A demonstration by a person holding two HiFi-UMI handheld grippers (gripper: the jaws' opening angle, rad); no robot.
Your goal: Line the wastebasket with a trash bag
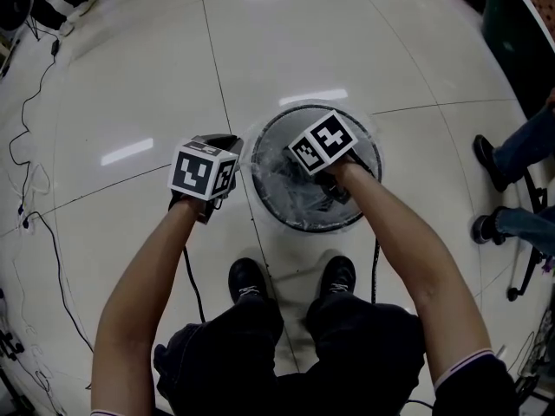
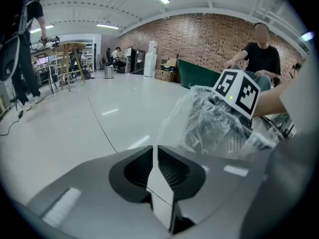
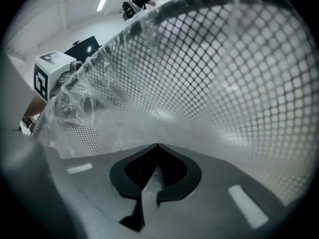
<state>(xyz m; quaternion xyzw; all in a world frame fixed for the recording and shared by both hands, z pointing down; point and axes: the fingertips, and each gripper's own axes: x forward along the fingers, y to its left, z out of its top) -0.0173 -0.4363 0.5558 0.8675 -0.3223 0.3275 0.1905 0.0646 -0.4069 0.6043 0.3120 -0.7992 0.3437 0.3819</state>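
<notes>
Left tool [image 2: 152, 151]: clenched on edge of clear trash bag [image 2: 214, 126], beside wastebasket [image 1: 261, 191] rim | Right tool [image 3: 157, 146]: clenched shut, down inside the mesh wastebasket

I'm looking down on a glossy white tiled floor [image 1: 130, 85] that is reflecting the ceiling lights. The wastebasket [image 1: 303, 226] is standing directly on it, near a crossing of tile seams. Just below the wastebasket, my rig holder's two black shoes [image 1: 247, 280] are standing side by side. Well to the wastebasket's left, thin black cables [image 1: 59, 267] are trailing across the tiles. To the right of the wastebasket, another person's dark shoes [image 1: 487, 159] are resting on the floor, with a chair base [image 1: 525, 276] sitting near them.
</notes>
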